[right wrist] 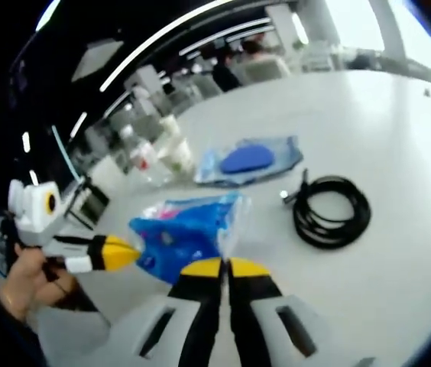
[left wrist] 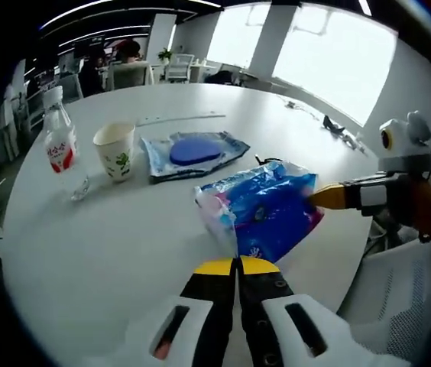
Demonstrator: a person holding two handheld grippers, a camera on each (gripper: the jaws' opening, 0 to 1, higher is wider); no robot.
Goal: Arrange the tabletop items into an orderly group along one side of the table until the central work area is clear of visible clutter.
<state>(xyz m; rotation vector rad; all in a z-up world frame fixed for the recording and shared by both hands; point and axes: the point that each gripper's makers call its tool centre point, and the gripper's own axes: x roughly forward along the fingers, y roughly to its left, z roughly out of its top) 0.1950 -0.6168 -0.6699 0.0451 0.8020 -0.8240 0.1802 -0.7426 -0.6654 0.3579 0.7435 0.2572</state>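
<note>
A blue and pink tissue pack (left wrist: 265,210) lies on the white round table (left wrist: 124,260). My left gripper (left wrist: 238,266) is shut, its yellow tips at the pack's near edge. My right gripper (left wrist: 324,197) comes in from the right, shut, its tip against the pack's far side. In the right gripper view my right gripper (right wrist: 223,267) is shut just below the pack (right wrist: 189,229), and the left gripper (right wrist: 128,252), held by a hand (right wrist: 24,287), touches its left end. Whether either pinches the wrapper is unclear.
A plastic bag with a blue pad (left wrist: 192,153), a paper cup (left wrist: 115,151) and a water bottle (left wrist: 59,138) stand beyond the pack. A black coiled cable (right wrist: 330,210) lies to its right. A white mesh chair (left wrist: 399,306) sits at the table edge.
</note>
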